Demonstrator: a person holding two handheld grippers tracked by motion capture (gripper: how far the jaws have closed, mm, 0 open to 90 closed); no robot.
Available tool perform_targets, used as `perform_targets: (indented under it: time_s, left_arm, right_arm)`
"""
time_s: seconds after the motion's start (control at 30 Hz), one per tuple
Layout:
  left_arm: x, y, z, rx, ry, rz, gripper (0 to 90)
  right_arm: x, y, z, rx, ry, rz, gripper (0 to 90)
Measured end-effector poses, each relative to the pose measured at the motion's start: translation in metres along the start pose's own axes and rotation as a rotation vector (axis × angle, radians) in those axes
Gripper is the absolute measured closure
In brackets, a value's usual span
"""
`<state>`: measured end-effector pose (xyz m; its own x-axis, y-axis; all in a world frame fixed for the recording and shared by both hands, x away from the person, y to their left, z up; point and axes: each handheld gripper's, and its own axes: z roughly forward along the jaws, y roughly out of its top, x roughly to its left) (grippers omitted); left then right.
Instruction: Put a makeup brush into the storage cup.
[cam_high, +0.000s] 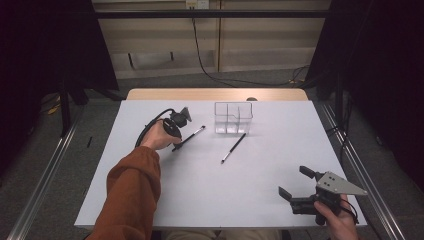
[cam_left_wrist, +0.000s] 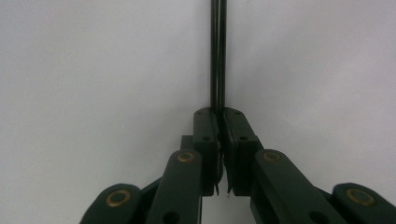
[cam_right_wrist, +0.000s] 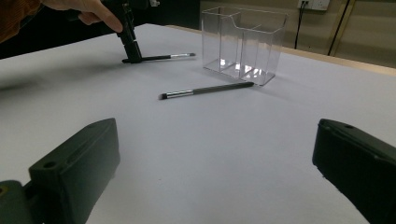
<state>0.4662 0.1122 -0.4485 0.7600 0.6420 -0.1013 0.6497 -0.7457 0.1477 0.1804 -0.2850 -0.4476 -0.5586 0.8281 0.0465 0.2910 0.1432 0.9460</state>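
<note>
Two slim black makeup brushes lie on one white table (cam_high: 210, 185): the first brush (cam_high: 192, 136) at left, the second brush (cam_high: 233, 148) near centre. One clear plastic organizer (cam_high: 233, 118) stands behind them. Two handheld grippers are present, left gripper (cam_high: 176, 146) and right gripper (cam_high: 296, 184).

Bare bench (cam_high: 200, 190) front and centre, passable; clear organiser (cam_high: 233, 118) and loose brush (cam_high: 233, 148) obstruct far middle.

Second brush (cam_high: 233, 148) lying loose, touching clear organizer (cam_high: 233, 118), white table (cam_high: 250, 190)
</note>
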Motion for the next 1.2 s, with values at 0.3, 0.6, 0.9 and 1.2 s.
perform_targets:
  time_s: [0.3,0.6,0.9,1.2]
  left_arm:
    - [0.006,-0.01,-0.003,-0.074,-0.016,-0.029,84.9]
    - [0.011,-0.021,-0.013,-0.175,-0.01,-0.055,84.9]
    - [0.014,-0.031,-0.021,-0.291,-0.014,-0.07,84.9]
    - [0.016,-0.043,-0.028,-0.405,0.004,-0.078,84.9]
  right_arm:
    - [0.0,0.0,0.0,0.001,-0.003,0.003,0.3]
    - [0.0,0.0,0.0,0.0,-0.003,0.004,0.4]
    - [0.0,0.0,0.0,-0.003,-0.003,0.004,0.3]
    - [0.0,0.0,0.0,-0.001,-0.003,0.001,0.3]
